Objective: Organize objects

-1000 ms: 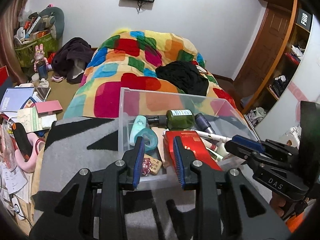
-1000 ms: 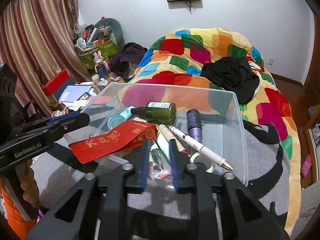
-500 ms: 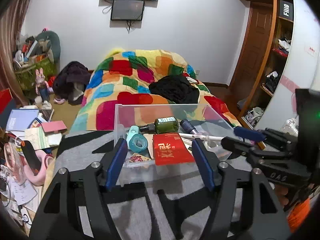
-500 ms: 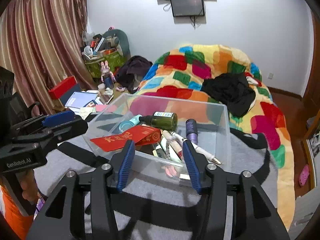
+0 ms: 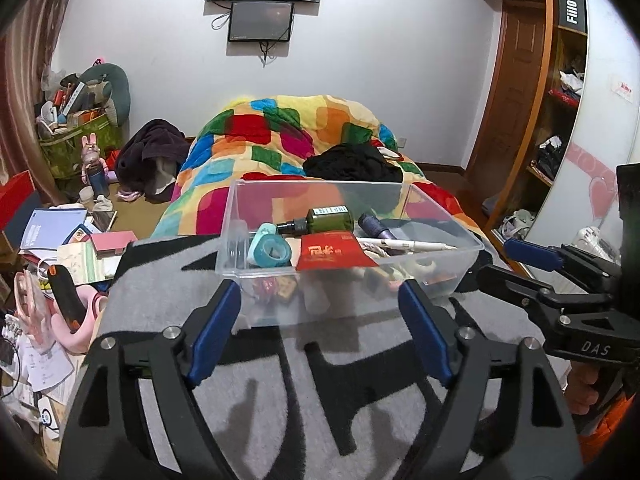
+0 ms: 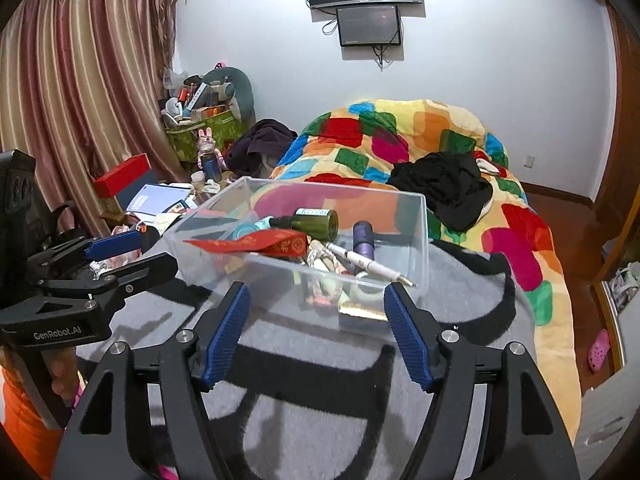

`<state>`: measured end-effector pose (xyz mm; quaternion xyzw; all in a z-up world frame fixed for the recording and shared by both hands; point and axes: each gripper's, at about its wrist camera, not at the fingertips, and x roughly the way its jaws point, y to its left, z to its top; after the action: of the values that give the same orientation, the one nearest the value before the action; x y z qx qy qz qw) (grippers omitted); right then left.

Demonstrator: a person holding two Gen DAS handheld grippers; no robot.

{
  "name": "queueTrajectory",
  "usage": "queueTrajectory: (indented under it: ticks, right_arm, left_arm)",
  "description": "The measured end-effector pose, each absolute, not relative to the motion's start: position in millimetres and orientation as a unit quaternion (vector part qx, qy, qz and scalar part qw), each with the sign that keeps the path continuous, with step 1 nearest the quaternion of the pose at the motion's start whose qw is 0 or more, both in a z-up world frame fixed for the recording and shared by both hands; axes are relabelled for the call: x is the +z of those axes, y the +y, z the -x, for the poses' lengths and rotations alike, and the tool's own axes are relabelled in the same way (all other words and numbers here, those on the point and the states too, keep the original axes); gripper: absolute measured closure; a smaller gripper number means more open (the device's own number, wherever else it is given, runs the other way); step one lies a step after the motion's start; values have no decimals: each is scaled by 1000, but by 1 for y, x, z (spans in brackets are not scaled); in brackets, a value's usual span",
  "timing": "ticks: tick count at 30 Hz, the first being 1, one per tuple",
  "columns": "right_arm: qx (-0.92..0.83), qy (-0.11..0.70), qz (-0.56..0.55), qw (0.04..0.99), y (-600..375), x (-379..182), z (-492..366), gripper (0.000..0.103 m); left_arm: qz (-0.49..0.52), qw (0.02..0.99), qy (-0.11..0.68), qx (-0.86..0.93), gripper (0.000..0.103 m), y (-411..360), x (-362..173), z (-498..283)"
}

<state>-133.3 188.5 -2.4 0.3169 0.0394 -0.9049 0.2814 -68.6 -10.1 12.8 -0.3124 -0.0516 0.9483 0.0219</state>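
My left gripper (image 5: 320, 308) is spreading, its blue pads wide apart with nothing between them; it hangs over the grey and black blanket (image 5: 304, 396), just short of the near wall of the clear plastic box (image 5: 352, 304). My right gripper (image 6: 318, 308) is opening too, its pads apart and empty, also just in front of the box's near wall. Each gripper shows at the edge of the other's view, side by side and apart.

The box sits on the blanket at the foot of the bed, in front of the patchwork quilt (image 5: 288, 136). Inside it a red envelope (image 5: 334, 256) with gold characters lies on top of the pile. Behind it a dark green bottle (image 5: 328, 219) lies on its side, with a purple tube (image 5: 376, 228) just to its right. A roll of teal tape (image 5: 268, 250) leans at the left end of the box, and a white pen (image 5: 404, 245) lies across the right part, its tip toward the right wall. Smaller bits sit under these at the bottom, too jumbled to tell apart.

A black garment (image 5: 352, 164) lies crumpled on the quilt behind the box. To the left of the bed the floor is covered with papers and booklets (image 5: 52, 228).
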Motion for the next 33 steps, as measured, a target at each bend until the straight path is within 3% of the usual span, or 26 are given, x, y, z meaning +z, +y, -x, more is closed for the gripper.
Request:
queueTrajectory:
  ticks: [33]
  right_arm:
    - [-907,31,-311,283,193,-3,127,27]
  left_arm:
    - [308,18,-64,949,9,-4,9,57]
